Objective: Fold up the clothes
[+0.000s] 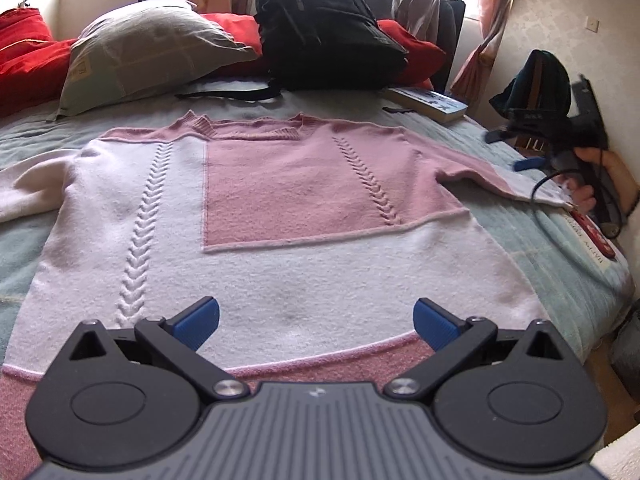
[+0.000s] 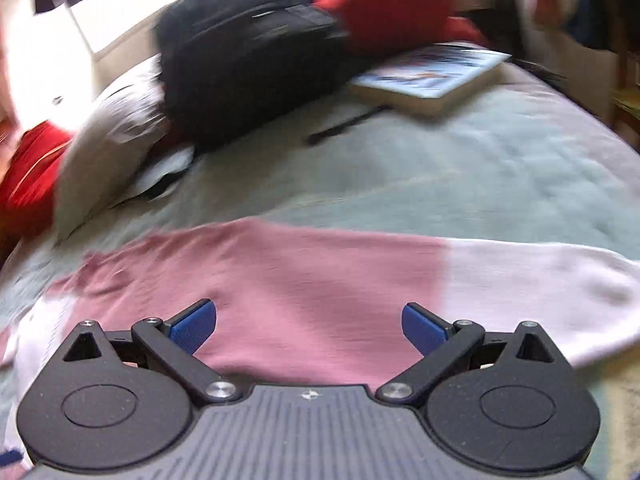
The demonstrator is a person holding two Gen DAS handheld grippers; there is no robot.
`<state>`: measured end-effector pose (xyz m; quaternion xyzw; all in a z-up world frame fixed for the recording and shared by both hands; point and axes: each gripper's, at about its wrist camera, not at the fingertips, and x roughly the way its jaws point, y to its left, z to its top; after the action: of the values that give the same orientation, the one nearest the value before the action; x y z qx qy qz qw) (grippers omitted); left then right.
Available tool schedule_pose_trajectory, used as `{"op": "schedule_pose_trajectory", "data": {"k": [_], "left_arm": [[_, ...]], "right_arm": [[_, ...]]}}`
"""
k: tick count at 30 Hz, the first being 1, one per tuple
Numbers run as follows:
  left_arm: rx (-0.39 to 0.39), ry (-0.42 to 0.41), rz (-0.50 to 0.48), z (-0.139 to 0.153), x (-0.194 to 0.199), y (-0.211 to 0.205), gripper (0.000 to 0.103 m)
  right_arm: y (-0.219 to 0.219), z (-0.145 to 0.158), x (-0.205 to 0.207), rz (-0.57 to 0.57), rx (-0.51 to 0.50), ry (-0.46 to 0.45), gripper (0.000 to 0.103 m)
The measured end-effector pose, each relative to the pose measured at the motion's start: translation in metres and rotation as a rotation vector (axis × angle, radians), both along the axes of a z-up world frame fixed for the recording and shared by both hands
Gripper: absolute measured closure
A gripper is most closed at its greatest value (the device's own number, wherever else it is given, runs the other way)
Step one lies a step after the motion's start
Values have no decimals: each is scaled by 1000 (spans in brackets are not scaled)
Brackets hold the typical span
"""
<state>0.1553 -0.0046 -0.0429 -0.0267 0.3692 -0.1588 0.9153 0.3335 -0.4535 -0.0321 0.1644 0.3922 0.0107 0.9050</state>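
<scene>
1. Across the middle of the bed [image 1: 500, 216], a pink-and-white sweater [image 1: 280, 208] lies flat and face up. Its collar [image 1: 248, 126] points toward the pillows at the far end and its hem [image 1: 312, 360] toward the left wrist camera, so the long axis of the body runs from the near edge of the bed to the head.
2. Both sleeves stretch out sideways. The one on the right of the left wrist view, the right sleeve [image 2: 340, 280], runs pink near the shoulder and white toward the cuff, reaching the side edge of the bed. In the blurred right wrist view it lies crosswise below the camera.
3. Bare green-grey bedspread shows on both sides of the body and in a band beyond the collar. Farther back lie a grey pillow [image 1: 152, 52], a black backpack [image 1: 328, 32], red cushions [image 1: 24, 52] and a book [image 1: 432, 102], all apart from the sweater. A red-and-white tag [image 1: 592, 236] lies near the cuff.
4. The left tongs [image 1: 316, 320] hang tilted downward over the white panel just above the hem, released, blue pads spread wide with nothing between them.
5. The right tongs [image 2: 308, 324] tilt down above the pink part of the sleeve, released and spread wide, no cloth caught. In the left wrist view a person's hand [image 1: 592, 176] holds them by the cuff at the bed's side edge.
</scene>
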Motion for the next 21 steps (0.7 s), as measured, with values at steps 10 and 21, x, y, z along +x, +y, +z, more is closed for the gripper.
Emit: {"op": "schedule_pose_trajectory", "data": {"k": [10,21], "left_arm": [[32,35,-35,-7,12,-20,1],[67,51,-72,-11,18,-35,1]], "right_arm": [[-70,-21,-12,-112,281,-5,2],[-100,-35,-74,-189,336,-65,2]]}}
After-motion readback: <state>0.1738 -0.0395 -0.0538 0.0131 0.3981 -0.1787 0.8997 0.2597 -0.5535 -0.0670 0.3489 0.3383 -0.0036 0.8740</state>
